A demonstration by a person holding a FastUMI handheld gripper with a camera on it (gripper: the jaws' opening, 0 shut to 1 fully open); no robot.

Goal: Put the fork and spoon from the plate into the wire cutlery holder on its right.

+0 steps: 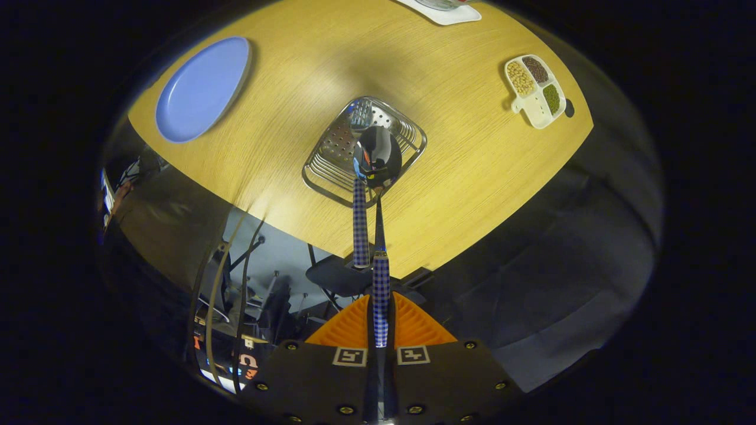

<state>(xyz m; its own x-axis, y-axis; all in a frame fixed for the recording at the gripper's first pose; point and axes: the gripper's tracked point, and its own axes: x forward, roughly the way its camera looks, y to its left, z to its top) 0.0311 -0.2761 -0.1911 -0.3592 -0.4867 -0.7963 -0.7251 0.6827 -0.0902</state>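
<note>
Gripper (pixel 381 330) points steeply down over the tabletop (pixel 460 177), fingers clamped on the spoon (pixel 381 295) handle (checked pattern). Spoon bowl hangs over the wire cutlery holder (pixel 331 159); contact unclear. Fork (pixel 359 218) already stands in the holder, tines hidden. Beyond, plate (pixel 201 88) bare. No readable writing.

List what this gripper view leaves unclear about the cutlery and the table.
Gripper view: the second checked handle stands in the wire holder; the spoon bowl hides its head, so fork or not is unclear.
Gripper view: the gripper is shut on the spoon's handle; whether the bowl is inside the holder or above it is unclear from overhead.
Gripper view: the white item at the table's far side is cut off by the edge.
</note>
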